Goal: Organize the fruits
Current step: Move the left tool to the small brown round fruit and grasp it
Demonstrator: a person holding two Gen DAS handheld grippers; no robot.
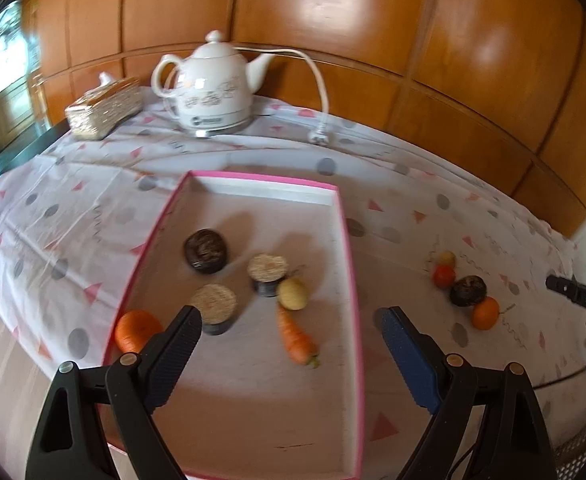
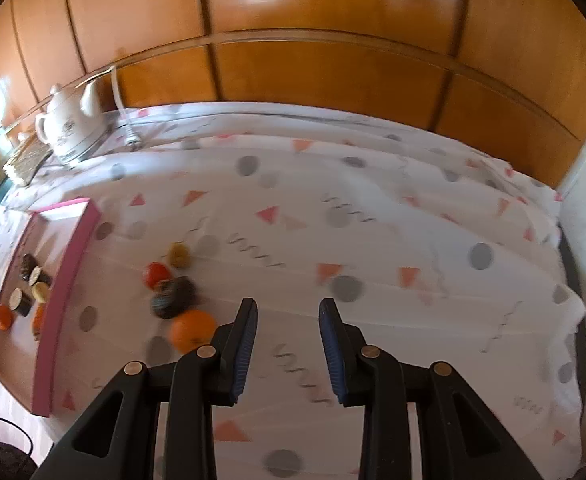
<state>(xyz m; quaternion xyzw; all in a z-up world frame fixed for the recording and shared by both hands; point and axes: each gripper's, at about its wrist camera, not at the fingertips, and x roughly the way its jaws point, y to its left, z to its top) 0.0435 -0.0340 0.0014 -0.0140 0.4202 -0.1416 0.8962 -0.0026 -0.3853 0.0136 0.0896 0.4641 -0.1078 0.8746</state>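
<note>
left gripper: black two-finger tongs (image 1: 289,314), jaws spread wide, nothing between them, hanging over the near part of the tray
right gripper: black tongs with blue pads (image 2: 289,308), jaws a narrow gap apart, nothing pinched, only cloth showing between them
tray: shallow pink-edged rectangular cardboard tray (image 1: 351,280) with pale floor, on the table left of the loose fruit
in tray: round orange fruit (image 1: 137,330) in the near-left corner, partly behind the left finger; small orange carrot (image 1: 295,338); yellowish round fruit (image 1: 293,293) just above the carrot, beside a beige-topped dark puck (image 1: 268,274); second beige-topped puck (image 1: 215,304); dark brown round lump (image 1: 205,250) farther back
loose fruit: cluster on the cloth right of the tray – small yellow-brown fruit (image 2: 179,255), red round fruit (image 2: 157,274), dark mottled ball (image 2: 173,296), orange fruit (image 2: 193,330) just left of the right gripper's left finger; contact cannot tell, blurred
table cover: white cloth with pink triangles and grey dots (image 2: 373,240)
back of table: white ceramic electric kettle (image 1: 213,88) with white cord and plug (image 1: 319,136); woven straw tissue box (image 1: 105,108) to its left
backdrop: glossy orange wood panelling (image 2: 333,20)
</note>
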